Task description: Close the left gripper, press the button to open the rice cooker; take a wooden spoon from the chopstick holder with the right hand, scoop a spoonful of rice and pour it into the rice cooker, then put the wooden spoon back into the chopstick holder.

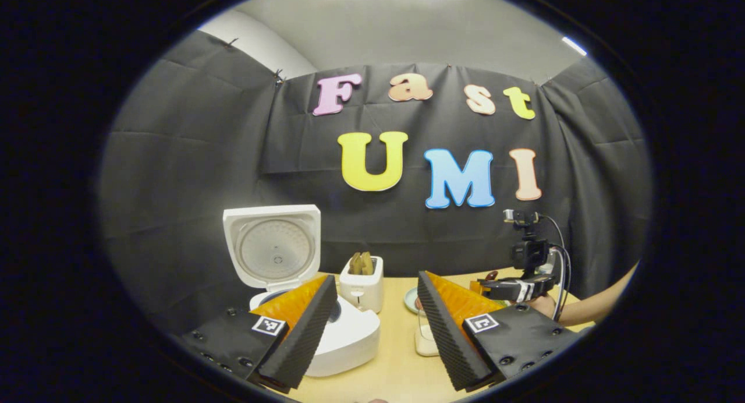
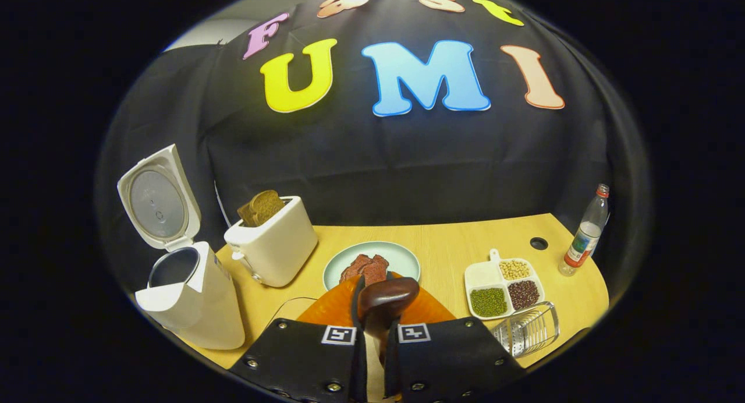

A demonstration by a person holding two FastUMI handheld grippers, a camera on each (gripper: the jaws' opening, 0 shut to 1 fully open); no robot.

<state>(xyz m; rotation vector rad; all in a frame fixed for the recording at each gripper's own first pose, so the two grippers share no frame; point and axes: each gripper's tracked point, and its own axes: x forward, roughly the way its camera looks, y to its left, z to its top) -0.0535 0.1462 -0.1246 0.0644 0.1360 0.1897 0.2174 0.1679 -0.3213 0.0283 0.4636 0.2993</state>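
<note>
Rice cooker (image 2: 186, 298) lid is up, so we read the button step as done; pot mouth is exposed for the pour. Our left gripper (image 1: 378, 315) hangs back with fingers spread wide, holding nothing, cooker just beyond its left finger. Our right gripper (image 2: 375, 327) has its fingers pressed onto the wooden spoon (image 2: 387, 298), bowl end sticking up forward between them, handle hidden below. We can't tell whether the bowl carries anything; it looks dark and bare from here. The divided dish (image 2: 505, 289) sits just right of the spoon, with a white compartment that is probably the rice, so we judge scooping is next. The metal chopstick holder (image 2: 527, 328) lies near the table's (image 2: 442, 240) edge, partly cut off by the right finger. Toaster (image 2: 273, 240) and meat plate (image 2: 372, 260) stand between cooker and dish; the carry should clear them.
</note>
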